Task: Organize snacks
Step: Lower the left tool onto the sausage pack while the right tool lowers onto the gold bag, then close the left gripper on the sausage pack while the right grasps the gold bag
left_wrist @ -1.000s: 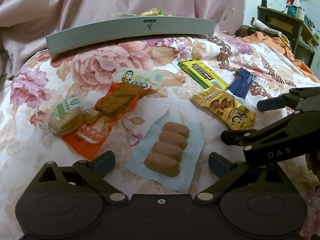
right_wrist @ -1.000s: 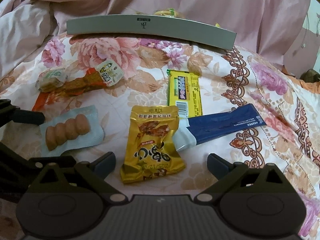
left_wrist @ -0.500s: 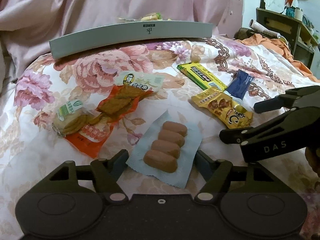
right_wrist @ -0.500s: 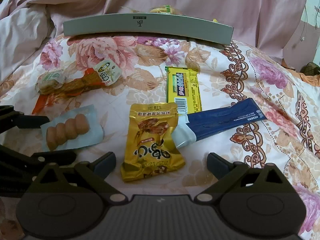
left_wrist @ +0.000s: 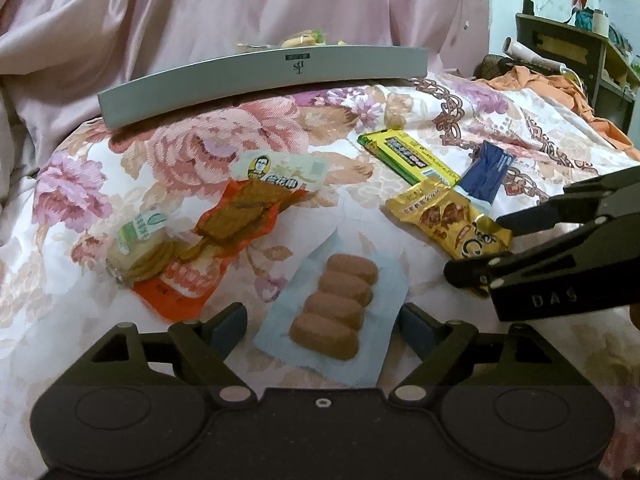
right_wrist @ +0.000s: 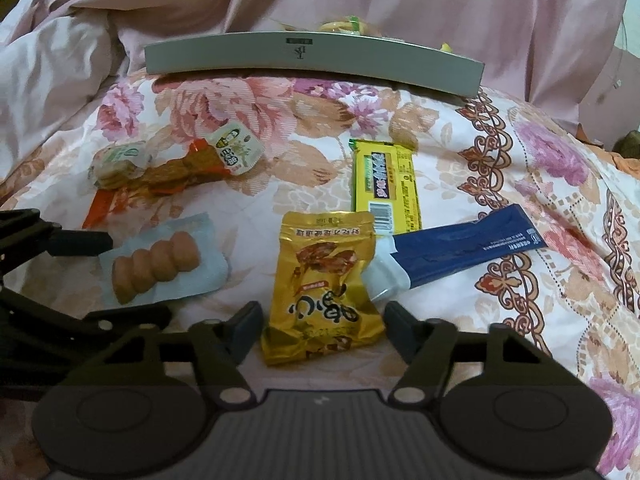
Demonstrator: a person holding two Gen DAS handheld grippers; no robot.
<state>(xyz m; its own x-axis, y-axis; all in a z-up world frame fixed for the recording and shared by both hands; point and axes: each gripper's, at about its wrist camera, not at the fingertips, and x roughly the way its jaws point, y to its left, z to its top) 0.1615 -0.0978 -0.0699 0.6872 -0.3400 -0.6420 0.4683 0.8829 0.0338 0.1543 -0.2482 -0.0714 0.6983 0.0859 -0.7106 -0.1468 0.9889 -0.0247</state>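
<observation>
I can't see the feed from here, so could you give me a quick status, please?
Left gripper open, straddling sausage pack. Right gripper open, straddling gold snack pouch. Nothing gripped, nothing between fingers and packs.

Right gripper (right_wrist: 322, 330) fingers (right_wrist: 245, 328) straddle gold snack pouch (right_wrist: 324, 284).

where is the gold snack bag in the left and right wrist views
Left wrist: the gold snack bag lies right of centre, beside the right tool.
Right wrist: it lies low in the centre, between the open fingers.
Shared landmark: the blue packet touching its edge.
</observation>
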